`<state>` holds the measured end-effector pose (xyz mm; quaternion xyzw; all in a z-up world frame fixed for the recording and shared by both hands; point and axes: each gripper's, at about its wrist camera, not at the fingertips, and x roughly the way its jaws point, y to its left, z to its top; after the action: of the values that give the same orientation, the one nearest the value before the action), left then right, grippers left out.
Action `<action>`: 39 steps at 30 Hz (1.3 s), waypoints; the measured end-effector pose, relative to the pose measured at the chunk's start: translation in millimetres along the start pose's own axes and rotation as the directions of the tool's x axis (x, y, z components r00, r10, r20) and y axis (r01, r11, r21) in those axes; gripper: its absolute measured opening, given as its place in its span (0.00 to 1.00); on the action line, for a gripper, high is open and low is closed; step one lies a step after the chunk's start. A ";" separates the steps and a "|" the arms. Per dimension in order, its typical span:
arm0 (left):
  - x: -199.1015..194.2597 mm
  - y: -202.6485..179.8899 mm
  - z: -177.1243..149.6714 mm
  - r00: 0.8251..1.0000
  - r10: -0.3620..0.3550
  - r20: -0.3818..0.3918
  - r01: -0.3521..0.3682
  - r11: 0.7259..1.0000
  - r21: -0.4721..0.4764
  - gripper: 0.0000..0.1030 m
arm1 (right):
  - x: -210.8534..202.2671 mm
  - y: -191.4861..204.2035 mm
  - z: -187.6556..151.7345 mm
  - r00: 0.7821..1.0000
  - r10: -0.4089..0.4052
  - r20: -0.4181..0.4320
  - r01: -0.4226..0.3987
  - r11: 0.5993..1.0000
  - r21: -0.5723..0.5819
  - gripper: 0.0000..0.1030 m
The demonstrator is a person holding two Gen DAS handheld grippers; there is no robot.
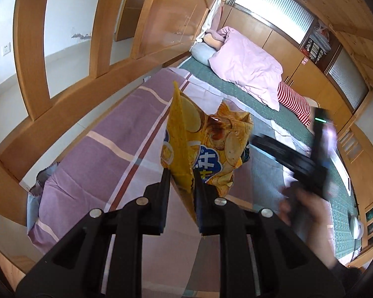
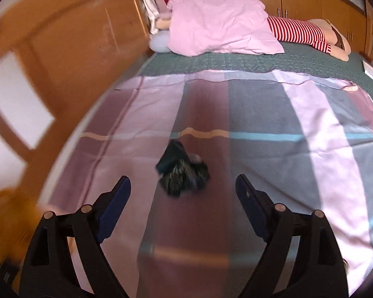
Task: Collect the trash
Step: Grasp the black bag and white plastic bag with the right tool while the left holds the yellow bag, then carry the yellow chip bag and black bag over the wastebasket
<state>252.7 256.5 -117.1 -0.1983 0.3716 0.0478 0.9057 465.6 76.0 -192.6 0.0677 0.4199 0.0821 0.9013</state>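
Over the striped bedsheet (image 2: pixel 261 114), left hand-held gripper (image 1: pixel 181 173) pinches a chip bag (image 1: pixel 206 144); right hand-held gripper (image 2: pixel 184 186) spread wide.

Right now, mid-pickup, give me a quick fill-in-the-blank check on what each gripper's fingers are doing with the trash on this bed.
1. The left gripper is shut on a ____ chip bag.
2. The right gripper has its fingers ____, with nothing between them.
3. The dark crumpled wrapper lies on the ____ sheet.

Missing words: yellow; open; striped

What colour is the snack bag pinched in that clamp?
Yellow, with pictures of chips and a blue label; the snack bag shows best in the left wrist view.
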 end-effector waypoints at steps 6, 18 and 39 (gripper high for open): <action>-4.9 11.6 0.6 1.000 -0.002 -0.003 0.002 1.000 -0.017 0.19 | 83.6 21.0 -10.4 0.978 -0.201 -0.053 0.200 0.979 -0.036 0.79; -6.0 21.3 2.9 0.997 0.064 0.035 -0.063 0.998 -0.024 0.19 | 33.2 47.7 -33.2 0.978 -0.203 0.047 0.208 0.960 -0.186 0.48; -101.0 -93.9 -77.4 0.973 0.004 0.230 -0.055 0.975 0.217 0.19 | -295.8 -85.0 -159.2 0.954 -0.122 0.274 0.135 0.991 -0.027 0.48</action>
<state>151.4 146.0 -66.8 -0.0835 0.2713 0.0419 0.9579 163.6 -59.2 -89.8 0.0304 0.2937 0.0227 0.9551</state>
